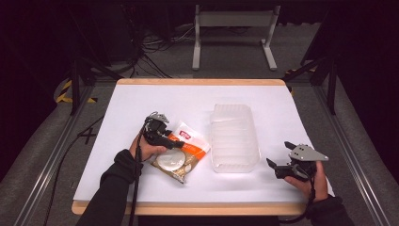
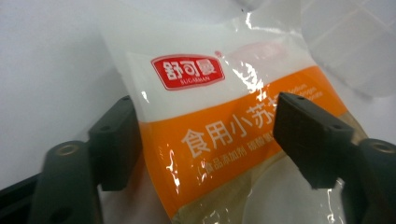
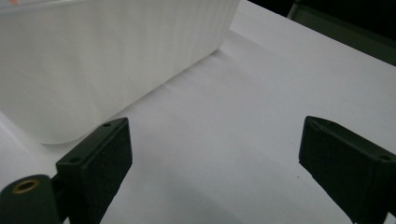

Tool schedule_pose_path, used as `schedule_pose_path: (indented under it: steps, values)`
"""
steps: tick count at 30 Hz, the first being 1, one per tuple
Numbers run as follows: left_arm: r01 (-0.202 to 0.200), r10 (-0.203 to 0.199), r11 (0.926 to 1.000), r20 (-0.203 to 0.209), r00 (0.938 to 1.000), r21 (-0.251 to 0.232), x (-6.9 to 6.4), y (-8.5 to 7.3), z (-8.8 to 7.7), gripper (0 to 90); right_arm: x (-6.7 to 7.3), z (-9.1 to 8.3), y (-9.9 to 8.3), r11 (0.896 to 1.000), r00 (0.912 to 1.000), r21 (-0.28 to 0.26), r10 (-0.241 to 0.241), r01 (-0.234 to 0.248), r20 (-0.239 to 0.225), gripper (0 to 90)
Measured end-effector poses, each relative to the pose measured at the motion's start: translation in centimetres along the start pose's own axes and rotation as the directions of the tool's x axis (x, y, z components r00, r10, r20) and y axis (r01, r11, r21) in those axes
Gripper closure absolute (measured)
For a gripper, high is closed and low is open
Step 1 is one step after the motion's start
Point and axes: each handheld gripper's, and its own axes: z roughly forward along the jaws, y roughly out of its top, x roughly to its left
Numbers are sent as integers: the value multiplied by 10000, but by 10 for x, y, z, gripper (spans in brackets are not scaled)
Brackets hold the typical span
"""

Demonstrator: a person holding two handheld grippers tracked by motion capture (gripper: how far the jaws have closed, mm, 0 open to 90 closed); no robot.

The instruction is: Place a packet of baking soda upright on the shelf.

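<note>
White table carried a translucent plastic tub; just left of it lay the orange-banded snack packet, long axis slanting toward the tub. The left gripper, far nearer than the idle, spread right gripper, straddled the packet's band, jaws not visibly pinching.

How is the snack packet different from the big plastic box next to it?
The snack packet is orange and white with a red label; the plastic box is plain and see-through white. The packet lies flat and crinkly, and looks smaller; the box has stiff ribbed walls. The left gripper has its jaws around the packet; nothing touches the box. Both rest on the white table.
</note>
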Motion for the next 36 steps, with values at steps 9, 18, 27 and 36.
schedule_pose_path:
  steps: [9,18,27,36]
  values:
    - [-704,692,9963,249,9973,498,-3,9,10,823,1,2,0,9999,9999,72,-142,142,42,109]
    - [-935,935,9956,-23,9956,-66,-12,9,-10,899,1,1,-1,9999,9999,57,-148,148,21,109]
    - [-1061,1025,9909,-461,9937,-824,-25,-3,-46,899,-1,1,-2,10000,10000,24,-33,33,15,109]
    - [-1944,1892,9633,-459,9809,-1849,-62,3,-73,900,-1,0,-2,10000,10000,55,-5,5,32,109]
